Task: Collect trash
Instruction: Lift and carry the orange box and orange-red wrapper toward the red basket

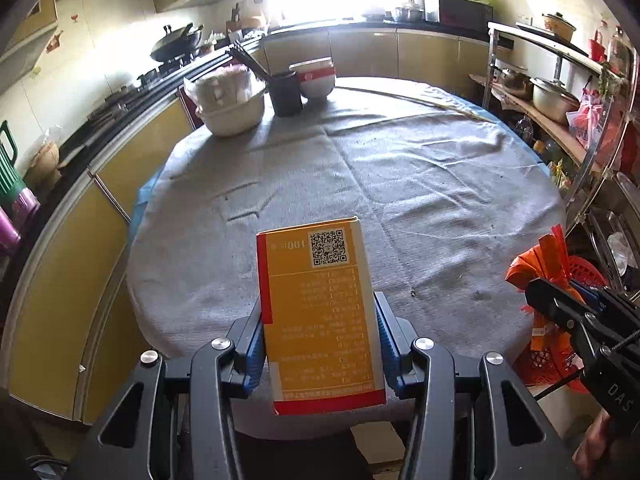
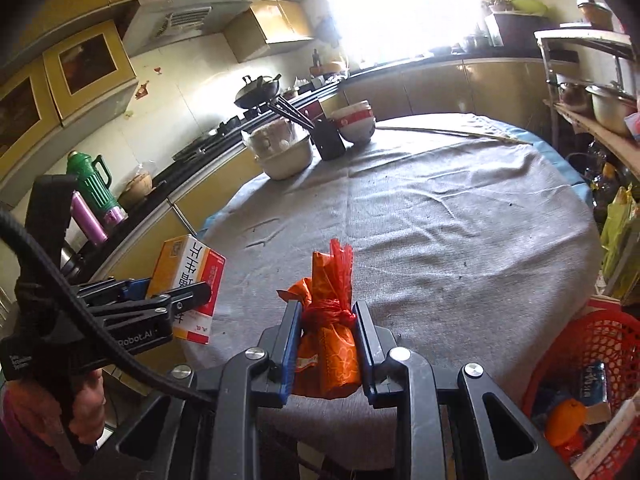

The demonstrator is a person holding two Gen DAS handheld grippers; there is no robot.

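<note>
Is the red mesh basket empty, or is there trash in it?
Not empty. The red mesh basket beside the table already holds an orange item and a dark packet.

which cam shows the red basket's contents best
The right wrist view: the red basket is seen from above, with trash inside. The left wrist view shows only its mesh side, mostly hidden behind the right tongs and orange packet.

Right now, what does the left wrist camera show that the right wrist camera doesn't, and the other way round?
Only the left wrist view shows the QR code face of the yellow box clamped in the left claw. Only the right wrist view shows the contents of the red basket, including a blue packet, plus the green thermos on the counter. Both show the grey tablecloth, the stacked bowls, the black chopstick holder, and the orange bag gripped by the right claw.
</note>
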